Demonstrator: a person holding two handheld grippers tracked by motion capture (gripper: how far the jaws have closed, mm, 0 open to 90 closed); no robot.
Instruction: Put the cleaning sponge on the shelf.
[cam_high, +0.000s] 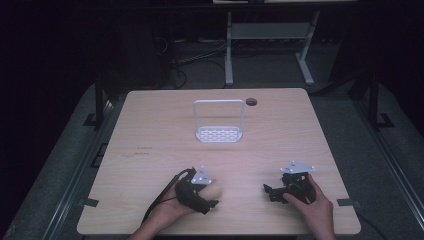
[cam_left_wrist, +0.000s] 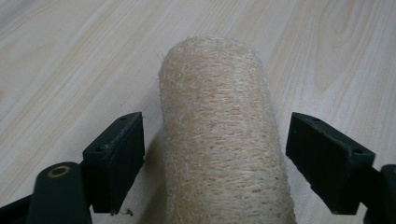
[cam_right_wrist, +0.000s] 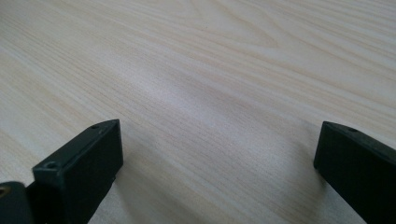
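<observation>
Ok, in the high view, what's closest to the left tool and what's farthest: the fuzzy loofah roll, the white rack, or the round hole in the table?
1. Pale beige fibrous loofah roll: lying between the left tool's jaws.
2. White wire rack with perforated base: mid-table, beyond it.
3. Round dark hole in the wooden table: far edge, to the right.
</observation>
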